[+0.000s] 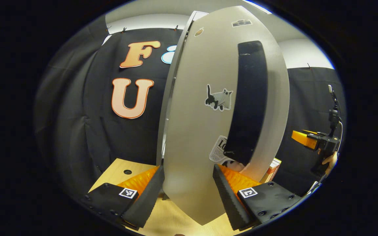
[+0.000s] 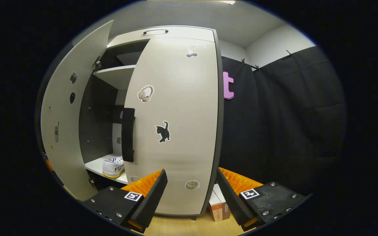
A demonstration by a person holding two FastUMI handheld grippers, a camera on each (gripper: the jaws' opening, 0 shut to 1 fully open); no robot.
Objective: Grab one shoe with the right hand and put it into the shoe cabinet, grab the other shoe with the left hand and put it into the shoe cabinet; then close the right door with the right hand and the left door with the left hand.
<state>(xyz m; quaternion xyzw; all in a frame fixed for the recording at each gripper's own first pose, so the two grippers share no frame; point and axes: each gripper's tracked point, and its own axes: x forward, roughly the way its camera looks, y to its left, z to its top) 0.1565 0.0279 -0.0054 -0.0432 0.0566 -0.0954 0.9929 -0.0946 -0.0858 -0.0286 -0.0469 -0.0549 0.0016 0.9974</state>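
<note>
In the left gripper view, your left tool (image 1: 189, 193) sits at the bottom of the frame with its fingers spread wide, holding nothing; the lower edge of the left door (image 1: 205, 131) hangs between them, though I cannot tell whether either finger touches it. That door fills the centre of the frame, swung well open, with a tall dark handle strip (image 1: 248, 101) running down its right side. At the far right of that frame, the other tool and the hand holding it appear farther off. In the right gripper view, your right tool (image 2: 191, 193) is likewise spread wide and empty at the bottom of the frame, facing the right door (image 2: 176, 131), which looks nearly closed. Through the gap at centre left, 1 shoe (image 2: 113, 166) rests on a lower shelf (image 2: 95, 167) of the shoe cabinet (image 2: 162, 32); I cannot make out the second shoe. The shoes being stowed, the doors are your concern. Each is a broad, stiff, smooth panel on hinges, probably light to swing, and slippery on its flat face. Push flat near the handle edge, or hook the dark strip, rather than pinching the panel. The wooden bench (image 2: 182, 227) shows beneath.
</note>
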